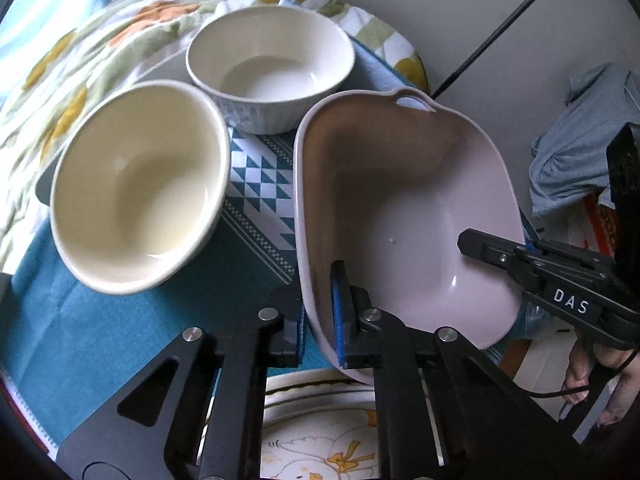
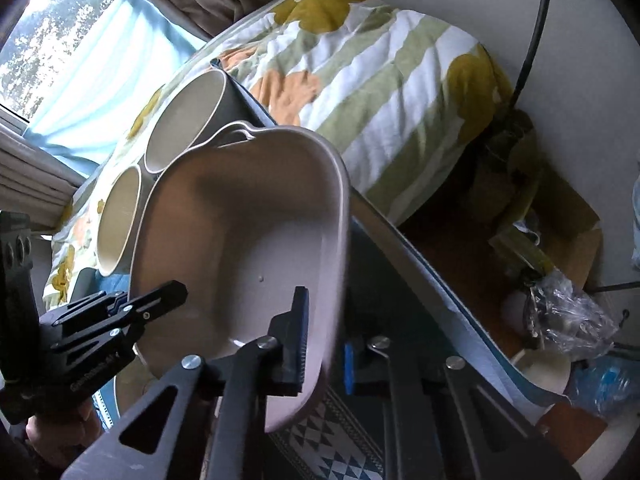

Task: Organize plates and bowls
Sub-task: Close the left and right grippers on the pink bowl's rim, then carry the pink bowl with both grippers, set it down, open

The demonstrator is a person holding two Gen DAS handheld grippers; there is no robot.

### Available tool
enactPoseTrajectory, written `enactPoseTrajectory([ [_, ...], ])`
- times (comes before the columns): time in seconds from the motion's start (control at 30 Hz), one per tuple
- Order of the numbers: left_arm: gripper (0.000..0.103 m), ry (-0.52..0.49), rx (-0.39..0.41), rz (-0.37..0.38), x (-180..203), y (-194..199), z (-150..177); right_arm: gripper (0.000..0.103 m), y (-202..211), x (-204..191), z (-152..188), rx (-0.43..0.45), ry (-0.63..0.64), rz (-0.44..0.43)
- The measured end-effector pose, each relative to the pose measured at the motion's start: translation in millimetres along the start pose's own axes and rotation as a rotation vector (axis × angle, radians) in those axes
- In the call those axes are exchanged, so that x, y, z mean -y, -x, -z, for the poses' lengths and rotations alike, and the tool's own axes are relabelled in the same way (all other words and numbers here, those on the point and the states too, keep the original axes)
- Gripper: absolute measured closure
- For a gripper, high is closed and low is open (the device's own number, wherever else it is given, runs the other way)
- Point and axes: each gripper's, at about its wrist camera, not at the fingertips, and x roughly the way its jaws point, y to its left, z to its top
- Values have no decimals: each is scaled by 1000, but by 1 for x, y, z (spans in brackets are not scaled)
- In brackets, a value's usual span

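— Nearest in the left wrist view, what do you see?

— Black left tongs [image 1: 320,312] with blue pads, closed on the near rim of a pale pink oval ceramic dish with a small loop handle [image 1: 400,184]. One pad is inside the wall, the other outside. Under the tongs lies a white plate with a yellow drawing [image 1: 320,440].

— And the other tongs?

— The right tongs [image 1: 520,250] come from the right and hold the opposite rim. Behind them a hand [image 1: 600,364] is partly visible.

— Where do the bowls stand?

— A cream round bowl [image 1: 140,188] is left of the dish, a white ribbed bowl [image 1: 272,72] behind it. Both are on a teal patterned cloth [image 1: 260,192] over the surface.

— The right wrist view?

— The right tongs [image 2: 324,344] are nearest, closed on the dish [image 2: 248,220] rim, wall between the pads. The dish looks tilted. The left tongs [image 2: 134,306] grip its far side. Both bowls are beyond the dish, and a flowered quilt [image 2: 380,80] lies further back.
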Motion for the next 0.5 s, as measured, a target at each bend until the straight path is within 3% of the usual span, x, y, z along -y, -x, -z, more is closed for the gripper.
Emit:
enactPoseTrajectory([
  [0.27,94,1,80,-39,21,37,3,90,29,-4,-5,44,67,-15],
  [0.5,94,107,203,-103,36,101,32,90,77,-27,-5,87,231,-61],
])
